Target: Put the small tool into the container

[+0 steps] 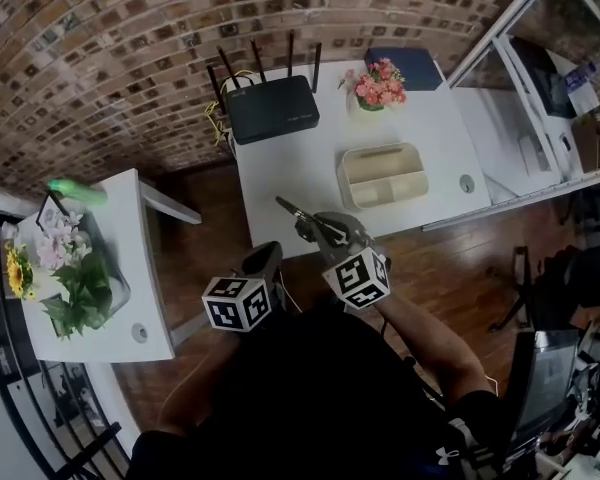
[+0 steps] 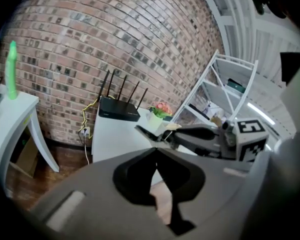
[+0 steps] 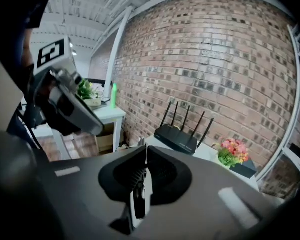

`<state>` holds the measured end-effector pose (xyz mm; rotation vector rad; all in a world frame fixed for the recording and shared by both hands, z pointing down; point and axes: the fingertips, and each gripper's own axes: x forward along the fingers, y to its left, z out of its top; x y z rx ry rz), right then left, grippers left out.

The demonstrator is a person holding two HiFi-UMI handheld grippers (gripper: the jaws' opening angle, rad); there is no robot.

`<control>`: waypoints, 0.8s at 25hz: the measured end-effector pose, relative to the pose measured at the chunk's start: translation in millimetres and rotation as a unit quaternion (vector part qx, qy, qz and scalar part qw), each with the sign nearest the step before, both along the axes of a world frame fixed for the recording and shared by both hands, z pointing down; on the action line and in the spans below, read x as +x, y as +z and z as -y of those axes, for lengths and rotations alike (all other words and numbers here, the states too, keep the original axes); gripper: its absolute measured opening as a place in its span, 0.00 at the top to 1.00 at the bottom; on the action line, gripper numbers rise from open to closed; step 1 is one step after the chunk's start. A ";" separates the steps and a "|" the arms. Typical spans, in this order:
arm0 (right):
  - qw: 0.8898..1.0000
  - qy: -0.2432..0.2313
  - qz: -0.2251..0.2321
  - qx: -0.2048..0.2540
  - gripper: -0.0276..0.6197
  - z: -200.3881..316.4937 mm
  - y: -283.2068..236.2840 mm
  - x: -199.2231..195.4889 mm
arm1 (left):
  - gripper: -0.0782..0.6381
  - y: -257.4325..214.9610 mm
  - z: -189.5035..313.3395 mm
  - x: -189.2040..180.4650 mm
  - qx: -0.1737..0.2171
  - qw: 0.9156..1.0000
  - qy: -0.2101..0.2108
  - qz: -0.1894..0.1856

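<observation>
Forearms point(image 1: 432, 340) of the person are holding both tools out over the near edge of the desk point(image 1: 290, 158). The right hand-held gripper point(image 1: 318, 226) point(image 3: 144, 151) is pinching the small tool point(image 1: 295, 211) point(image 3: 140, 199) between jaws pressed onto it. The tool's long axis is running along the jaw line, with its tip projecting beyond the jaws and pointing forward and to the left. The left hand-held gripper point(image 1: 267, 250) point(image 2: 156, 151) is hanging just left of the right one, jaws pressed together with nothing between them.

The container point(image 1: 385, 148) is lying ahead and to the right of the right hand-held gripper, which is the nearer unit. The tool tip is pointing away from it. Judgement: the coming move is calling for a swing to the right, turning the tool to match the container's long compartment.
</observation>
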<state>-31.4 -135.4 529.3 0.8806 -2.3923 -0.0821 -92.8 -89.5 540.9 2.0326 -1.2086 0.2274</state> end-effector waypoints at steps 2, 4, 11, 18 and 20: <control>0.999 0.012 0.043 0.002 0.93 1.3 -25.3 14.4 | 0.89 -0.8 3.5 10.9 0.002 1.000 0.013 -0.004; 0.995 0.037 0.089 0.001 0.93 7.0 -44.9 34.0 | 0.89 -0.9 6.1 20.9 0.004 1.000 0.025 -0.009; 0.983 0.120 0.138 0.007 0.93 44.0 -67.6 125.2 | 0.89 -2.6 7.3 44.6 0.007 0.999 0.048 -0.015; 0.976 0.114 0.188 -0.003 0.93 71.0 -66.6 160.4 | 0.89 -3.6 1.6 39.2 0.006 0.999 0.038 -0.011; 0.975 0.096 0.198 -0.002 0.93 76.3 -66.7 159.3 | 0.89 -2.7 -0.2 34.5 0.004 0.999 0.030 -0.009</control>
